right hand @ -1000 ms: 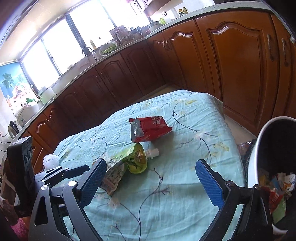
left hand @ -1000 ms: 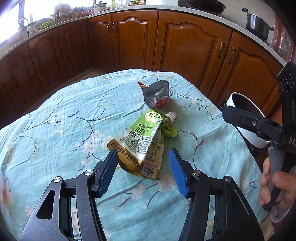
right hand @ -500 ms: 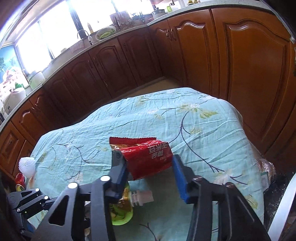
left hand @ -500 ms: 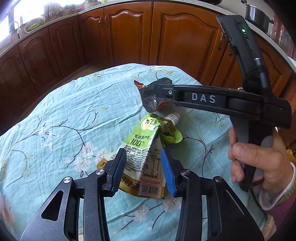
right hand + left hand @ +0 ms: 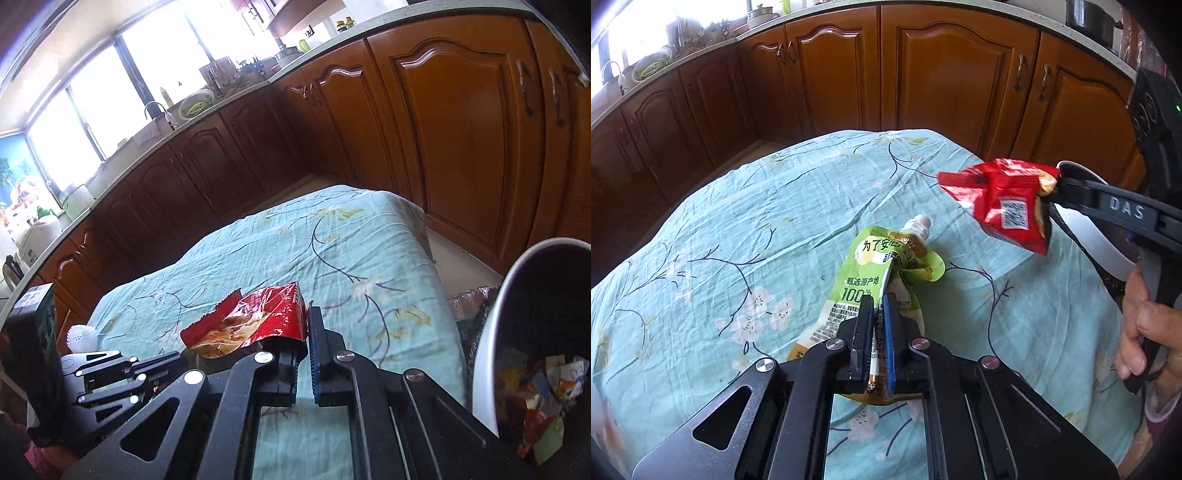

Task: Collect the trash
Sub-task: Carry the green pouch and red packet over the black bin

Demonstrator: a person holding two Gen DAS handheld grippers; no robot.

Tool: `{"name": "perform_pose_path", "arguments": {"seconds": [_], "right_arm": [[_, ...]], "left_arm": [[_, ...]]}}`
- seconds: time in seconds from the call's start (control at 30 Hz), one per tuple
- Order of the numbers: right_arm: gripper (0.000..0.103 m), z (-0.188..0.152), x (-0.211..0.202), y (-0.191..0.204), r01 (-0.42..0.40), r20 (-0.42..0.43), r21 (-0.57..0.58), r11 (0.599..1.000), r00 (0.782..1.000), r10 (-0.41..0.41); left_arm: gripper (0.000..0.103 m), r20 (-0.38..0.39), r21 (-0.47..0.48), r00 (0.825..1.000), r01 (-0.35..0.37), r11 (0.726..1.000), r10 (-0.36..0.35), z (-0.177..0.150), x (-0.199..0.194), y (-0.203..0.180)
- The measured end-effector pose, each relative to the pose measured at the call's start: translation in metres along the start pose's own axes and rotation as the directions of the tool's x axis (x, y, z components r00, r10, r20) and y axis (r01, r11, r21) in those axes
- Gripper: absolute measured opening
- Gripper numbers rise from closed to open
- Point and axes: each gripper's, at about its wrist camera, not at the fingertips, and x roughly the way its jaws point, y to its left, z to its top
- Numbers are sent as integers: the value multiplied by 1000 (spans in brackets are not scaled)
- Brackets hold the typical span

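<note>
Mostly floral teal tablecloth [image 5: 746, 229], wooden cabinets [image 5: 945, 74] behind

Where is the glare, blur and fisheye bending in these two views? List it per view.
Left wrist view: window blown out at top left, cabinet line bowed, dark vignette corners, red wrapper slightly soft. Right wrist view: windows overexposed, countertop curves strongly, trash bin rim stretched at the right edge.

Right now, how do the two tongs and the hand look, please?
The left tongs have a black angular frame, silver rivets and ribbed blue pads. The right tongs match; their arm bears white "DAS" lettering, and a small green light glows on the body. The bare hand shows a light sleeve cuff.
</note>
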Motion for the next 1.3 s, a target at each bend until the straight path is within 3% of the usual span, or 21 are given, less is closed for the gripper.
{"name": "perform_pose_path", "arguments": {"seconds": [0.27,0.5,0.8,1.3], "right_arm": [[5,-37,-54,-7,-19,26,33,999,999,18],[5,-58,-85,-12,-9,44,42,999,999,7],[5,-70,-124,-32,25,93,76,997,995,-32],[5,-71,-172,-82,90,173,150,985,978,-116]], "left_arm": [[2,53,-133,996,72,989,-66,-17,-33,-2],[2,91,-168,989,134,977,-120,-24,-52,-29],[2,125,-122,976,194,973,-179,-21,-69,-75],[2,128,-26,970,211,977,-206,-1,-76,-133]]}}
